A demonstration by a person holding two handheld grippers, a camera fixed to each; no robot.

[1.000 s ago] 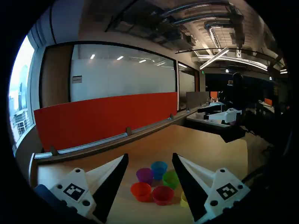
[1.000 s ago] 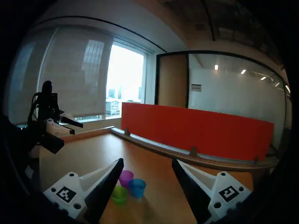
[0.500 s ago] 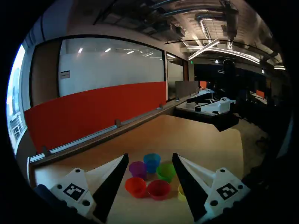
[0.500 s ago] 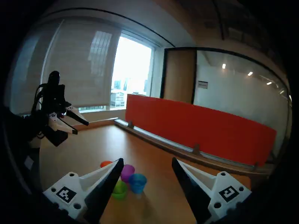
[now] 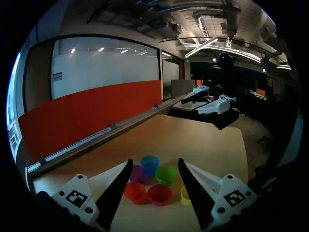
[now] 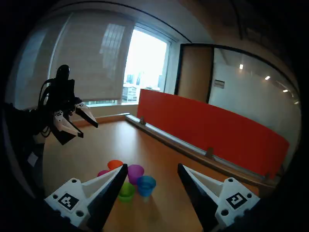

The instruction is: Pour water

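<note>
Several small coloured cups stand clustered on the wooden table [image 5: 201, 143]. In the left gripper view, a blue cup [image 5: 149, 164], purple cup [image 5: 137, 174] and green cup [image 5: 166, 174] sit behind an orange cup [image 5: 135, 192], red cup [image 5: 160, 194] and yellow cup [image 5: 185, 195]. My left gripper [image 5: 154, 160] hangs open just before them, holding nothing. The right gripper [image 5: 189, 107] hovers open farther off over the table. In the right gripper view, the right gripper [image 6: 151, 165] is open above the purple cup [image 6: 135, 172], blue cup [image 6: 146, 185] and green cup [image 6: 126, 191]. The left gripper [image 6: 89, 130] hangs open at the left.
An orange divider panel [image 5: 89, 112] with a metal rail runs along the table's far side. A bright window with a blind [image 6: 146, 65] lies beyond the table's end. Bare tabletop [image 6: 116, 143] stretches around the cups.
Both grippers have swung and drawn nearer each other. More cups show between each pair of fingers: the yellow one in the left gripper view, the orange and red ones in the right gripper view. Both stay open.
</note>
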